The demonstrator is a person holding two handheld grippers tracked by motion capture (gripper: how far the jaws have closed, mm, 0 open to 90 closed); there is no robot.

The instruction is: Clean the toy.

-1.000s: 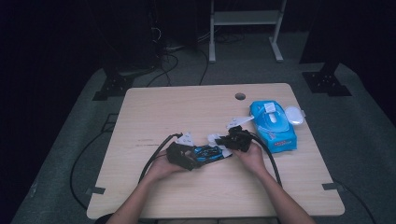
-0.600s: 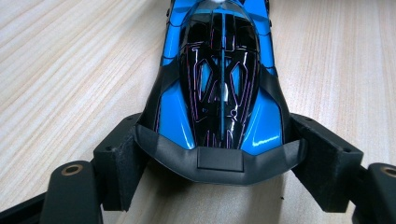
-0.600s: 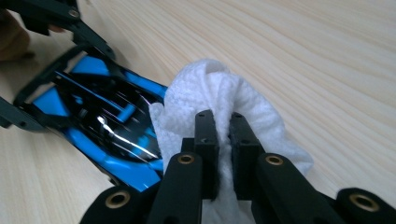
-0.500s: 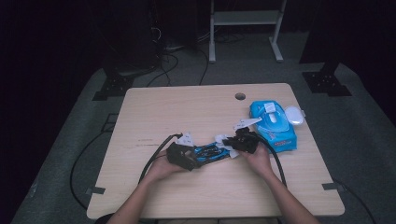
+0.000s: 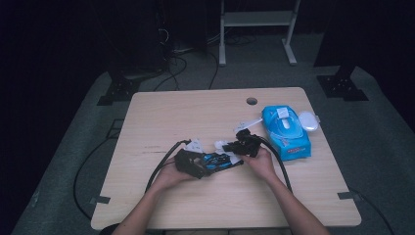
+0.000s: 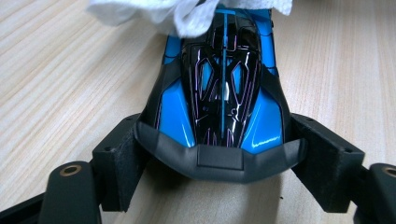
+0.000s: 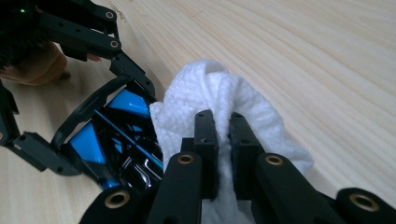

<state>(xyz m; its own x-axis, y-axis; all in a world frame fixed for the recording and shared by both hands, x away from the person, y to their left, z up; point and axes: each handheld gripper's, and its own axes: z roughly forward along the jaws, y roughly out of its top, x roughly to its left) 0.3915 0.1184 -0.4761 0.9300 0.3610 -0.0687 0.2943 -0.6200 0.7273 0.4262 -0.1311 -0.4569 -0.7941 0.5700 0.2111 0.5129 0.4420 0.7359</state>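
Left tool point(image 6: 219, 154) clamping toy car point(image 6: 222, 93), right tool point(image 7: 223, 140) pinching wipe point(image 7: 210, 93), car's far end hidden.

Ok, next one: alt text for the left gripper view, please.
A blue and black toy car sits clamped at its near end between the left gripper's two black jaws, on a pale wooden table. A crumpled white wipe rests against the car's far end.
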